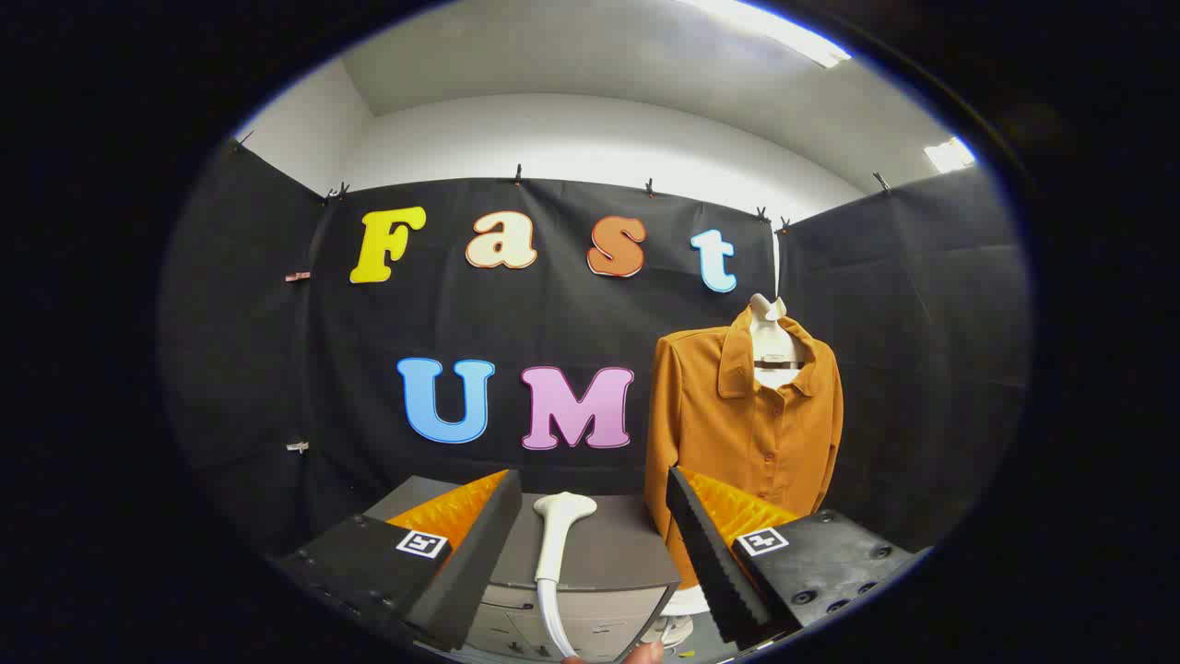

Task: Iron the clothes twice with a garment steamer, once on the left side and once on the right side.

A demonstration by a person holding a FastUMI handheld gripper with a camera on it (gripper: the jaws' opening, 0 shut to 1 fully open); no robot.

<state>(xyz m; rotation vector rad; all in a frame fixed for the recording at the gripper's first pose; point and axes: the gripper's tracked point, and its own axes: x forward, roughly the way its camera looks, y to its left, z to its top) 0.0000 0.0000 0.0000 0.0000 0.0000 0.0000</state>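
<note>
Fingers [710,553] of the gripper [590,572] nearest the lens, spread wide, nothing pressed between them. Each finger carries a small square marker tag on its top face.

Steamer head [559,530] sits in the gap between the fingers, a little toward the left one, touching neither. White, with a flared flat top end and a slim curved neck running down toward the camera. It lies on the grey top of a low cabinet [618,544]; drawer fronts show below the cabinet's front edge. A fingertip [643,654] of a person shows at the very bottom, just beside the lower end of the steamer's neck; whether it touches is unclear.

Shirt [737,424] hangs beyond the right finger, behind and to the right of the cabinet. Orange-brown, long-sleeved, collared, buttoned down the front, on a white hanger [772,346] with a white form showing at the neck opening. Its lower hem is hidden behind the right finger.

Black cloth wall [277,369] behind everything, clipped along its top edge; white wall and ceiling light above.
</note>
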